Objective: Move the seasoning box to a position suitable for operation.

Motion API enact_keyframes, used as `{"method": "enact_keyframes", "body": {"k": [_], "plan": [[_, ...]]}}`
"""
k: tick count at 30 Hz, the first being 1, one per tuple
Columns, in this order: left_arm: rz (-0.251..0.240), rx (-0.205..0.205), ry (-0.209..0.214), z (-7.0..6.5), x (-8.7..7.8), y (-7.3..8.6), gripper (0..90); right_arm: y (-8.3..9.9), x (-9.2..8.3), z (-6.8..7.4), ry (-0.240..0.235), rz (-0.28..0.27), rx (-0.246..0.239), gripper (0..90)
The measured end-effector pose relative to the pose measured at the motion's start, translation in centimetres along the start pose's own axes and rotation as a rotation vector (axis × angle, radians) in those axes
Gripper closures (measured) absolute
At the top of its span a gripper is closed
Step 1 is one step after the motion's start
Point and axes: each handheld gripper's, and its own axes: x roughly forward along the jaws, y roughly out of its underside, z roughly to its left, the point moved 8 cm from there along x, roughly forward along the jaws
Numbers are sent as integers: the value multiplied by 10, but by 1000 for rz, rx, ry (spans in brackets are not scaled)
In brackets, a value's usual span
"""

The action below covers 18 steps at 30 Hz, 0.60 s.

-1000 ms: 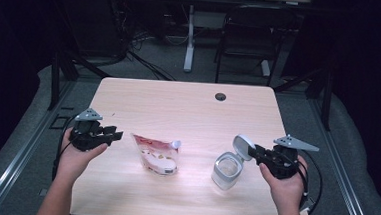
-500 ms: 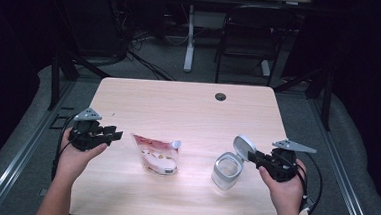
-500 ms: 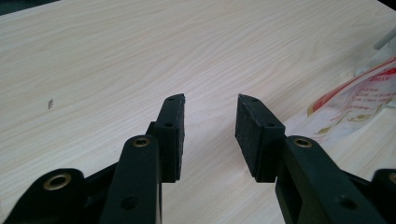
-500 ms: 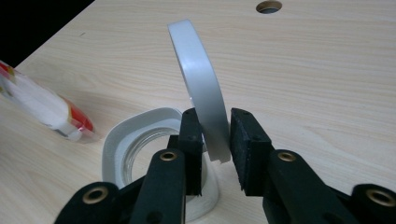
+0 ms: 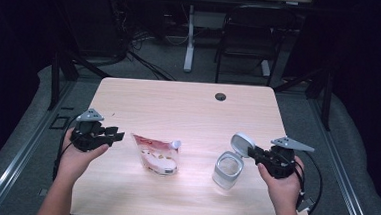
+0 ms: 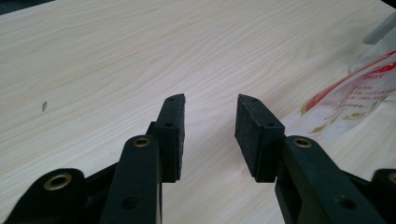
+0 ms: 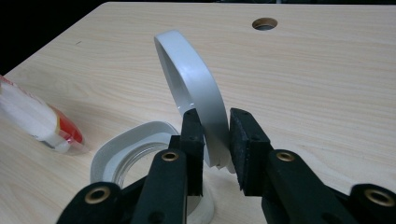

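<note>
Well, I start on the left. My left gripper [image 5: 119, 134] hangs at about 9 o'clock on the table [image 5: 178, 107]. Its tongs are open wide with nothing in them, and in the left gripper view [image 6: 210, 121] I see just bare wood between the pads. The pouch [image 5: 156, 155] lies at its 3 o'clock, near but not touching. If I swing this hand over too fast, I think I could bump the pouch and push it away, or knock it into the jar.

Next comes the jar [image 5: 227, 171], at about 4 o'clock on the table, standing up with its mouth open. Its lid [image 5: 241, 143] sticks up at the jar's 1 o'clock, joined on at the rim.

My right gripper [image 5: 252, 151] comes in from the jar's 3 o'clock. Its tongs have just been closing with the lid between them, and in the right gripper view [image 7: 215, 135] the pads pinch the lid low down, near the joint.

Here is my worry. Nothing holds the jar down. If I pull or push the lid hard, I think the whole jar could tip or slide, as it looks light. The lid is smooth and round, so it might slip out of the pads. If I bend it back too far, the joint could snap.
</note>
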Motion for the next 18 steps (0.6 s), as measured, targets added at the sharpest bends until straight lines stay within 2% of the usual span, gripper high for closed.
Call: {"method": "enact_keyframes", "body": {"k": [4,10,15,18], "plan": [[-10,-1,3,-1,-2,-1,632,0,-3,5,-27,13,1,706],[-14,6,13,-3,-3,-3,634,0,-10,13,-19,31,-32,667],[-13,15,21,-5,-4,-4,638,-4,-19,19,-37,13,-32,661],[-14,22,23,-7,-5,-5,638,-6,-24,20,-30,6,-39,661]]}}
